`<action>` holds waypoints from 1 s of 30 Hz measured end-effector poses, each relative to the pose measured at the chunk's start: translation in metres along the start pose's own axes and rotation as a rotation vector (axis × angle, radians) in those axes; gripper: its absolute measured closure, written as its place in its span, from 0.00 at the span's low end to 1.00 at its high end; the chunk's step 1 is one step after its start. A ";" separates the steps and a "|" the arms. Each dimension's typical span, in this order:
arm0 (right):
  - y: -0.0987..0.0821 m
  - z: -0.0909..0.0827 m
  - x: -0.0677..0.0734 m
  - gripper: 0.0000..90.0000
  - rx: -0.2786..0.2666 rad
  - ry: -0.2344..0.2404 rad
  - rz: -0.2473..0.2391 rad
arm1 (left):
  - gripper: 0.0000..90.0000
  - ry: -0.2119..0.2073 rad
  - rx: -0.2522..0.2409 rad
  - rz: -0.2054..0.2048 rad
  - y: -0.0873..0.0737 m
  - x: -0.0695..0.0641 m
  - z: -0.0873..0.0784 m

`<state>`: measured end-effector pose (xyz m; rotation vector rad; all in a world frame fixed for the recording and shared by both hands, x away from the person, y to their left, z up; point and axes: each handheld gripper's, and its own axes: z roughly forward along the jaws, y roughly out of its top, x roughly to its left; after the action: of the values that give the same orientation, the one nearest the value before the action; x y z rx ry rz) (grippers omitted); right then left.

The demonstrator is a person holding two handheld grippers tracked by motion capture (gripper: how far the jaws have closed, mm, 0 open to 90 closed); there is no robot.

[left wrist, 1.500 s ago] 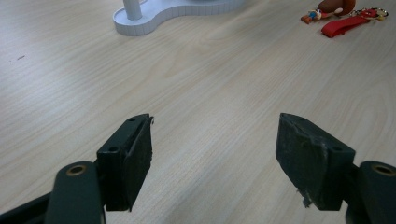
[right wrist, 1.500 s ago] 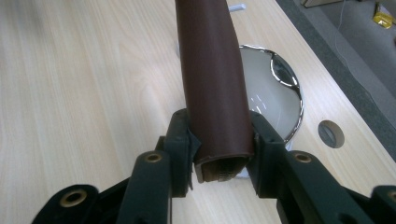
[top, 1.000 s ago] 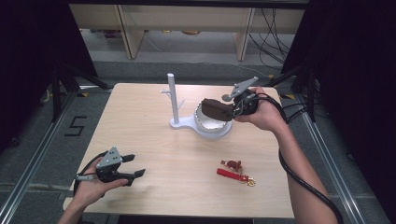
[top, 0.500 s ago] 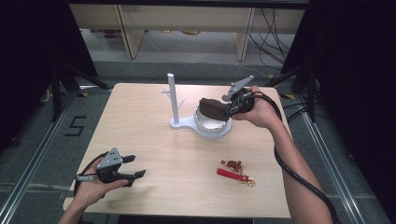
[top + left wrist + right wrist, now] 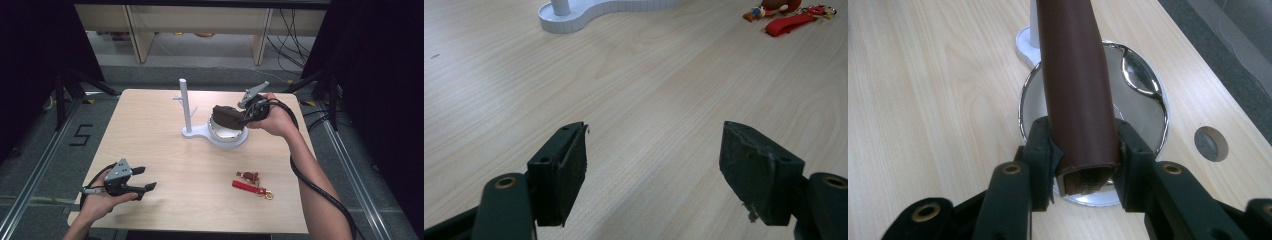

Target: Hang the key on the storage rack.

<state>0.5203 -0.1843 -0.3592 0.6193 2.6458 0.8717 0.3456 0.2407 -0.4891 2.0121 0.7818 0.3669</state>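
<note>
Black numeral "5" (image 5: pixel 80 135) marked on the grey floor (image 5: pixel 35 150) left of the tabletop (image 5: pixel 150 125), seen from the high view, no other readable text, label or brand anywhere

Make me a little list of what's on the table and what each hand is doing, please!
table: light wood
right tongs: shut on a brown wallet, held over the dish
dish: round, shiny rim, part of the white stand
left tongs: open, nothing between them, low over the wood near the front left corner
keychain: red strap with a small figure, lying on the table, apart from both tongs
</note>
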 end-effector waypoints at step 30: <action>-0.012 0.035 -0.010 0.73 0.030 0.049 0.031 | 0.29 -0.008 0.008 -0.009 -0.001 0.000 0.001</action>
<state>0.5389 -0.1805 -0.3925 0.6557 2.7044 0.8683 0.3456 0.2402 -0.4909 2.0157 0.7877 0.3509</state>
